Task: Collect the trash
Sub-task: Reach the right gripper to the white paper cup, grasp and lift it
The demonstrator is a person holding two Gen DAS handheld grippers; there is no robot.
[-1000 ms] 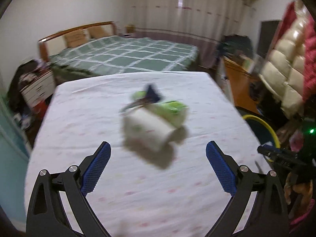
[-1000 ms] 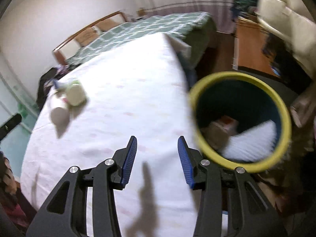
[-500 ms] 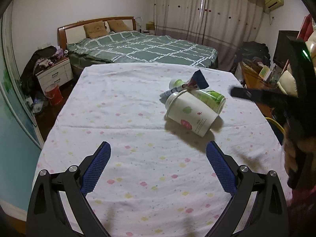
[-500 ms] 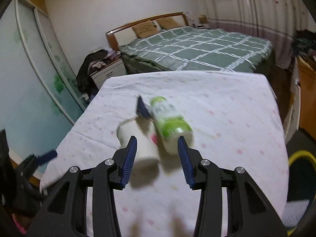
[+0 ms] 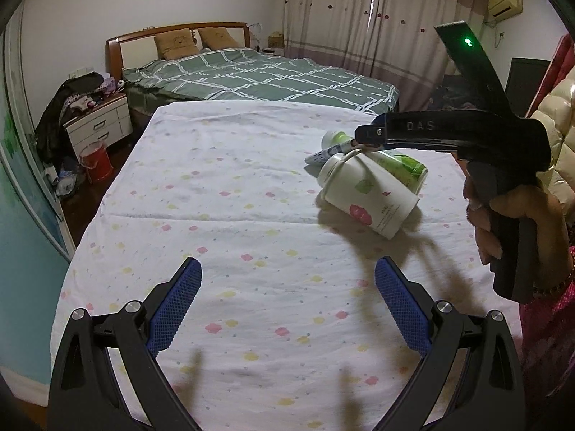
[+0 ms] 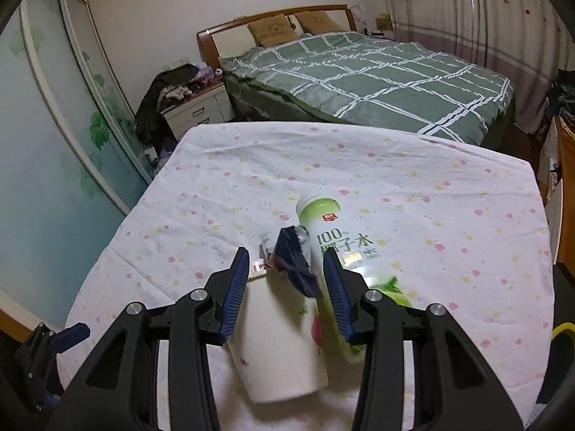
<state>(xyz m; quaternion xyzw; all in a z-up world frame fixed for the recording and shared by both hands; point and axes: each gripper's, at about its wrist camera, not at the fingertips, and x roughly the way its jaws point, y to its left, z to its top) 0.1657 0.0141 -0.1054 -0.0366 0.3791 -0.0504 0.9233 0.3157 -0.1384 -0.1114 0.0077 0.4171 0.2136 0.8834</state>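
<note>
A white paper cup (image 5: 368,195) with a flower print lies on its side on the white floral tablecloth (image 5: 230,215). A green-and-white drink bottle (image 5: 402,165) lies against it, with a dark blue wrapper (image 6: 293,264) on top. My right gripper (image 6: 285,280) is open and hovers just above the pile, its fingers either side of the wrapper, over the cup (image 6: 284,341) and bottle (image 6: 337,251). It shows in the left wrist view (image 5: 363,134) reaching in from the right. My left gripper (image 5: 287,300) is open and empty, nearer the table's front.
A yellow-rimmed bin (image 6: 562,334) peeks in past the table's right edge. A green checked bed (image 5: 258,75) stands behind the table, a white nightstand (image 5: 99,125) and red bucket (image 5: 95,160) at the left. Sliding glass doors (image 6: 54,136) line the left wall.
My right gripper has swung from the bin on the right back over the table and come down over the pile of trash. My left gripper has pulled back a little, staying open.
</note>
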